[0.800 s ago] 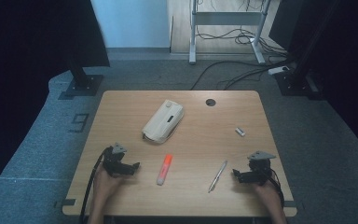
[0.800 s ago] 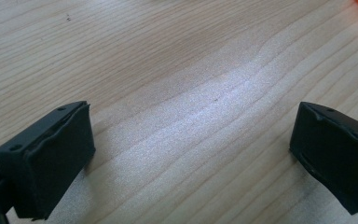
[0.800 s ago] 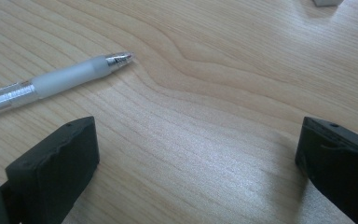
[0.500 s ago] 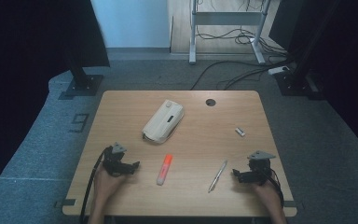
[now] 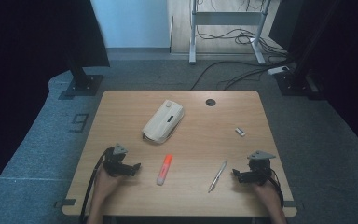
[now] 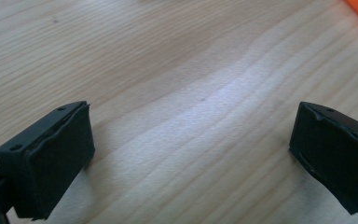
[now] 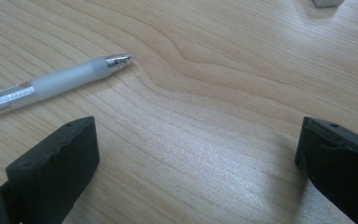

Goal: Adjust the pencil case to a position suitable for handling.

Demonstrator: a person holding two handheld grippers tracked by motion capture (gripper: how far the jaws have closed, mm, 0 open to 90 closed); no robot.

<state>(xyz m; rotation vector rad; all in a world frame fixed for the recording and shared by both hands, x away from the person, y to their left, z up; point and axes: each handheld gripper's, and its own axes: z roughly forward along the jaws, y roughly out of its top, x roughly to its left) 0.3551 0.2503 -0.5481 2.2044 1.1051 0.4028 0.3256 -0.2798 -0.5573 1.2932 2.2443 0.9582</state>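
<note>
Nothing looks started: both grippers' fingers (image 6: 46,158) gape wide and empty; highlighter (image 5: 164,169), pen (image 5: 217,176) lie untouched on the counter (image 5: 121,112).

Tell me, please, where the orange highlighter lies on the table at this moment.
In the high view the orange highlighter lies near the table's front edge, just right of the left gripper, with the pen farther right and the beige case behind it.

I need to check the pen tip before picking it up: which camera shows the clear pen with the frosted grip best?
The right gripper view: the clear pen with the frosted grip lies close, its metal tip and grip sharp. The high view shows the whole pen small, beside the right gripper. The left gripper view looks at bare wood.
</note>
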